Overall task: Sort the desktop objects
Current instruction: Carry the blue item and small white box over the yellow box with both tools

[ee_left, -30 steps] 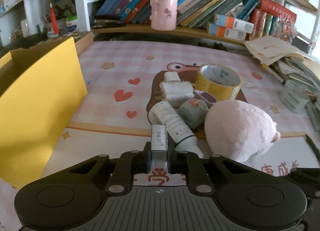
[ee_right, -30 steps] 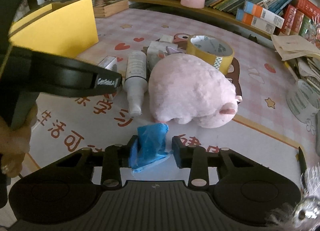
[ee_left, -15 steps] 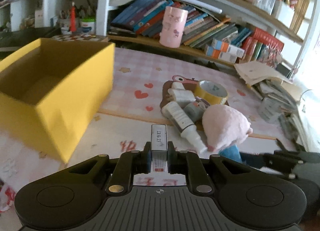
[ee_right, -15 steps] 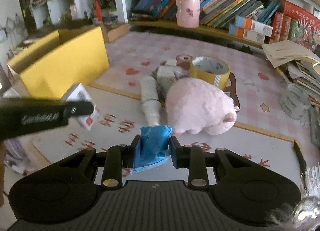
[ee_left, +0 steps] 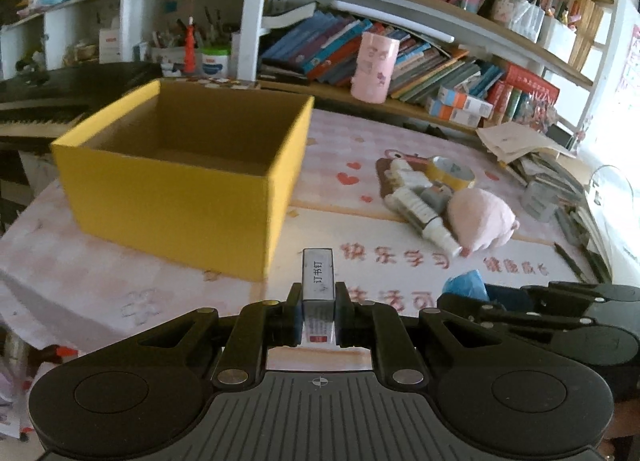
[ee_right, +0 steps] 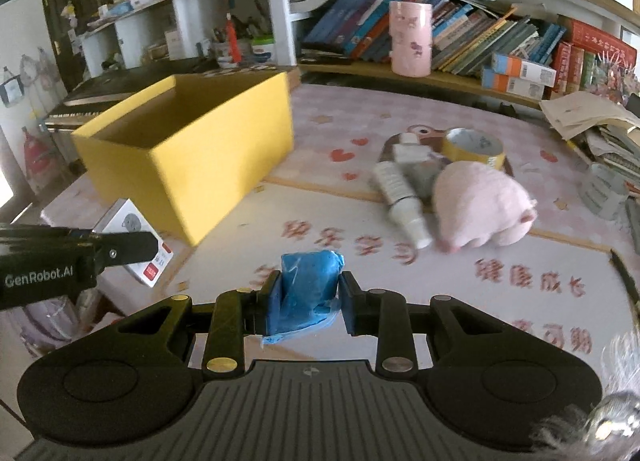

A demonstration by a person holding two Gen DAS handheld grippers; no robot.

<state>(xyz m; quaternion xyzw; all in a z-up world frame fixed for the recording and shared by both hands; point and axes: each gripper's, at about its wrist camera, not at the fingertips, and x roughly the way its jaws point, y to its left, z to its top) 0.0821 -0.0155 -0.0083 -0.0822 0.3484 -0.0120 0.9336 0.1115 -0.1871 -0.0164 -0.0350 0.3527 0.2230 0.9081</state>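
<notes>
My left gripper [ee_left: 318,315] is clamped on the staple box [ee_left: 318,281], my right gripper [ee_right: 308,297] squeezing the blue bag roll [ee_right: 308,285]; both hang above the mat [ee_left: 400,133], near the yellow box [ee_left: 180,189].

Two fisheye views, each mounted just behind a gripper and looking forward and downward along its fingers. Left wrist view: own left gripper [ee_left: 318,315] at bottom centre, very near; yellow box [ee_left: 188,181] close at centre left; bookshelf [ee_left: 420,61] far across the top. Right wrist view: right gripper [ee_right: 308,301] at bottom centre, same facing, standing a little more to the right. Shared by both: box, shelf, pink plush toy [ee_right: 480,205] at centre right, patterned table mat [ee_left: 352,141].
</notes>
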